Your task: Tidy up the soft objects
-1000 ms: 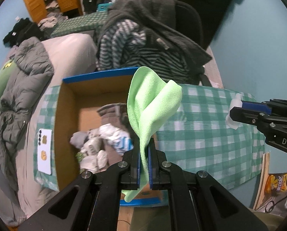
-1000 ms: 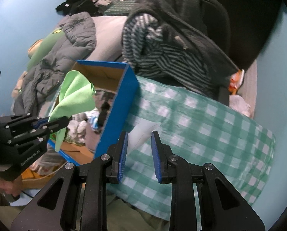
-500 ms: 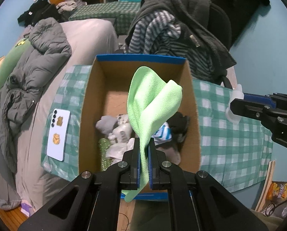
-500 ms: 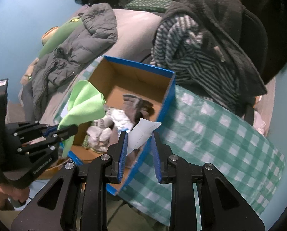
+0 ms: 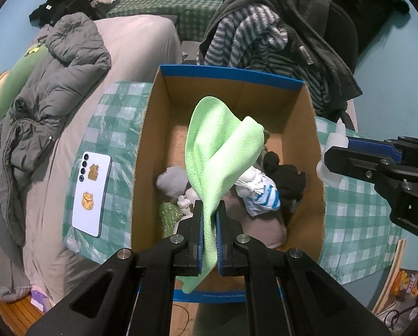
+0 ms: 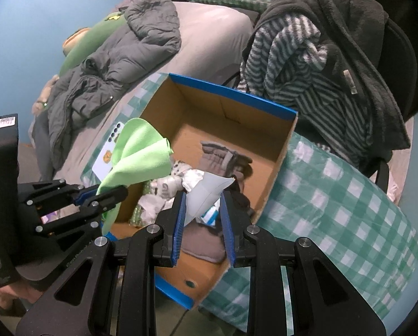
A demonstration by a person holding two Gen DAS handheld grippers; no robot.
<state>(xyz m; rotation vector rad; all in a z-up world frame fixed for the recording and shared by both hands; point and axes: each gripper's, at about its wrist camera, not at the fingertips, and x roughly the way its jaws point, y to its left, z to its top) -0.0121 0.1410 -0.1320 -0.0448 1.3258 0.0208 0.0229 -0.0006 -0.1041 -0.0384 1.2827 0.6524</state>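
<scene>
My left gripper (image 5: 209, 210) is shut on a light green cloth (image 5: 220, 151) and holds it above the open cardboard box (image 5: 311, 128) with blue edges. The cloth also shows in the right wrist view (image 6: 137, 156), as does the left gripper (image 6: 111, 196). My right gripper (image 6: 203, 204) is shut on a small white pouch-like object (image 6: 206, 193) over the box's near right corner. It shows in the left wrist view (image 5: 332, 162) at the right. Socks and other soft items (image 5: 260, 193) lie in the box (image 6: 279, 151).
The box stands on a green checked cloth (image 5: 354, 218). A white phone (image 5: 91, 193) lies left of the box. A bed with a grey jacket (image 5: 49, 92) is at the left. A chair draped with striped and dark clothes (image 5: 267, 39) stands behind.
Both grippers have moved left, from over the checked cloth to above the box. Both still hold the same things.
</scene>
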